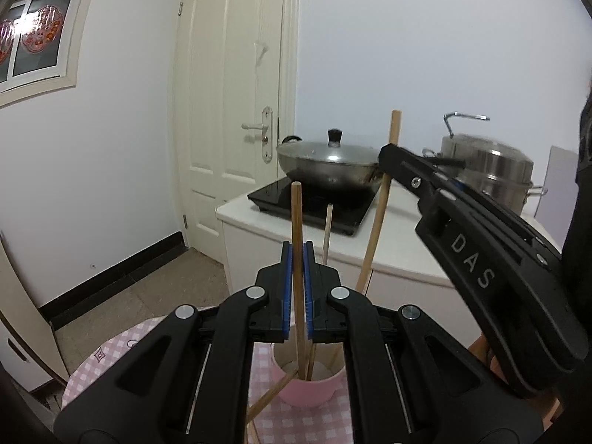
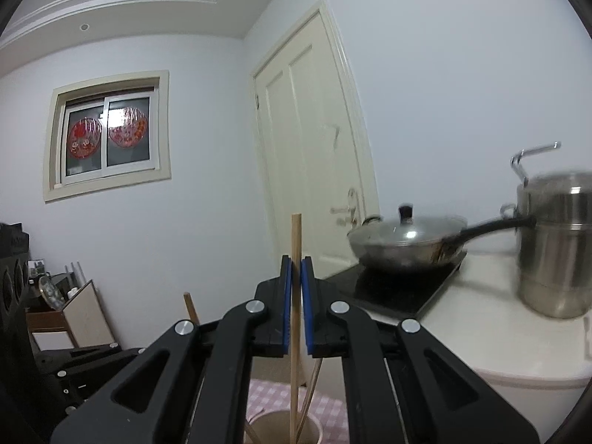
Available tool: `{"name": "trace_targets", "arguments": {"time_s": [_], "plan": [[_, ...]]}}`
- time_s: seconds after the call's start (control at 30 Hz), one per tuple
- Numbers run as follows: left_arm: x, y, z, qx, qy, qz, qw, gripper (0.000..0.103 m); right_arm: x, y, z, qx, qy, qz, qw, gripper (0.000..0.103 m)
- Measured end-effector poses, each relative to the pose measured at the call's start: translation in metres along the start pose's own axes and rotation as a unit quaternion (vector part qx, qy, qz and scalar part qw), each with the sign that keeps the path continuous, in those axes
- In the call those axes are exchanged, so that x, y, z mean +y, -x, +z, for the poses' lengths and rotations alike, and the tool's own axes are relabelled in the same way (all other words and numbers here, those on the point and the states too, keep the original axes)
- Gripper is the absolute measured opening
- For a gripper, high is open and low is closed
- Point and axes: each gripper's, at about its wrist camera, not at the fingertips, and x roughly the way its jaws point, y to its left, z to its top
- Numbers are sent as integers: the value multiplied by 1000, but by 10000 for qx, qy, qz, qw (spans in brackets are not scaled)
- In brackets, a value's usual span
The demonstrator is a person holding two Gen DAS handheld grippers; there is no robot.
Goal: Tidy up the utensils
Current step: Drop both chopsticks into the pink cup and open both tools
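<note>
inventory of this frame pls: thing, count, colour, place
chopsticks: several, wooden, standing in the cup; one in each tool
cup: 1, pink, on the checked cloth
cloth: 1, pink-white check, under the cup
wok: 1, steel, lidded, on the cooktop
cooktop: 1, black, on the white counter
steamer pot: 1, steel, counter right
door: 1, cream, behind
left tool: shut on a chopstick
right tool: shut on a chopstick

Pink cup (image 1: 309, 388) crowded with leaning wooden chopsticks (image 1: 381, 199), right gripper (image 1: 384, 164) crossing the space above the cup's right side, open air to the left over the floor (image 1: 148, 296), wok (image 1: 329, 164) and steel steamer pot (image 1: 492, 174) filling the white worktop (image 1: 403, 244) behind
</note>
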Motion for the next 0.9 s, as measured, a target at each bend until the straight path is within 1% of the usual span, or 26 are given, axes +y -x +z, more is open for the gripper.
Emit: {"name": "trace_targets", "arguments": {"time_s": [0.17, 0.3, 0.33, 0.37, 0.43, 0.47, 0.53, 0.73, 0.8, 0.87, 0.9], "plan": [[3, -8, -12, 333, -41, -82, 9994, 7, -8, -1, -23, 329, -96, -57, 9994, 4], [8, -9, -16, 439, -3, -133, 9989, 7, -14, -3, -38, 607, -239, -66, 9978, 4], [8, -9, -16, 480, -5, -144, 9987, 7, -14, -3, -40, 658, -255, -67, 9975, 4], [9, -9, -16, 539, -21, -166, 9984, 10, -14, -4, -43, 725, -270, -71, 9970, 4], [8, -10, -17, 612, -31, -191, 9979, 49, -14, -5, -47, 834, -286, -80, 9961, 6], [11, -8, -18, 550, 5, -109, 9984, 54, -15, -5, -49, 876, -343, -111, 9955, 7], [13, -6, -19, 609, 64, -221, 9979, 55, -18, -5, -52, 981, -438, -95, 9942, 7], [13, 3, -18, 604, 47, -188, 9980, 55, -18, 0, -54, 1201, -532, -54, 9913, 9], [14, 10, -16, 589, 85, -211, 9980, 56, -17, 5, -53, 1218, -541, -52, 9911, 18], [16, 18, -14, 551, 121, -201, 9982, 58, -15, 12, -51, 1231, -552, -21, 9909, 24], [17, 21, -14, 535, 139, -205, 9983, 58, -13, 16, -50, 1233, -536, -12, 9909, 24]]}}
